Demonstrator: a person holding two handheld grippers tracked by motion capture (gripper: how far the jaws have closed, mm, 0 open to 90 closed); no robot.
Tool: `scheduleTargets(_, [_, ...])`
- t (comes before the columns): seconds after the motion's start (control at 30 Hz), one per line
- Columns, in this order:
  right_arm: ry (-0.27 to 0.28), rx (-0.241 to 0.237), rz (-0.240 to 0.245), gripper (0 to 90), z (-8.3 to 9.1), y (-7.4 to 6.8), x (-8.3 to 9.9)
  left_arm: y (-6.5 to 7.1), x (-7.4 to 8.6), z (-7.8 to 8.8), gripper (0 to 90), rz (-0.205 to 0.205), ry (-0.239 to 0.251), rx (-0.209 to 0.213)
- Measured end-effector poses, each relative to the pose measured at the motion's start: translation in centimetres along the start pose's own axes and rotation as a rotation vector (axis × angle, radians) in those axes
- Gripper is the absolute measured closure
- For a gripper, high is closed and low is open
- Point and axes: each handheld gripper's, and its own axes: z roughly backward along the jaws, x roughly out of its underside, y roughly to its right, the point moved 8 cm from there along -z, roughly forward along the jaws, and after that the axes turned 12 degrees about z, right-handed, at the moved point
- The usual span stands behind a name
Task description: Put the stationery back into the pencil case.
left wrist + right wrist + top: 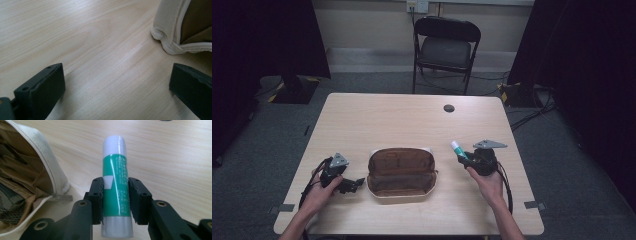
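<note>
A green glue stick (115, 187) with a white cap is clamped between the two black jaws of my right gripper (115, 198), cap pointing away from me. In the high view the glue stick (458, 149) sticks out of the right gripper (468, 157) just right of an open cream pouch (401, 172) with a brown lining. My left gripper (357, 182) rests low on the table at the pouch's left end. Its jaws stand wide apart over bare wood in the left gripper view (116, 87), with the pouch's corner (172, 30) just beyond them.
The pale wooden table (412, 117) has a round dark cable hole (449, 108) at its far side. A black folding chair (446, 50) stands behind the table. Dark curtains hang at both sides of the room.
</note>
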Motion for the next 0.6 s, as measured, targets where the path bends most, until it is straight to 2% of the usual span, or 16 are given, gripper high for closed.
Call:
scheduleTargets(0.13, [0.028, -0.008, 0.000, 66.1, 0.6, -0.1, -0.7, 0.0, 0.0, 0.0, 0.0, 0.000, 0.000, 0.000])
scheduleTargets(0.43, [0.058, -0.024, 0.054, 66.1, 1.8, -1.1, -2.0, 0.0, 0.0, 0.0, 0.0, 0.002, -0.001, 0.000])
scheduleTargets(0.6, [0.081, -0.035, 0.066, 66.1, 2.4, -1.6, -2.9, 0.0, 0.0, 0.0, 0.0, 0.001, -0.001, -0.001])
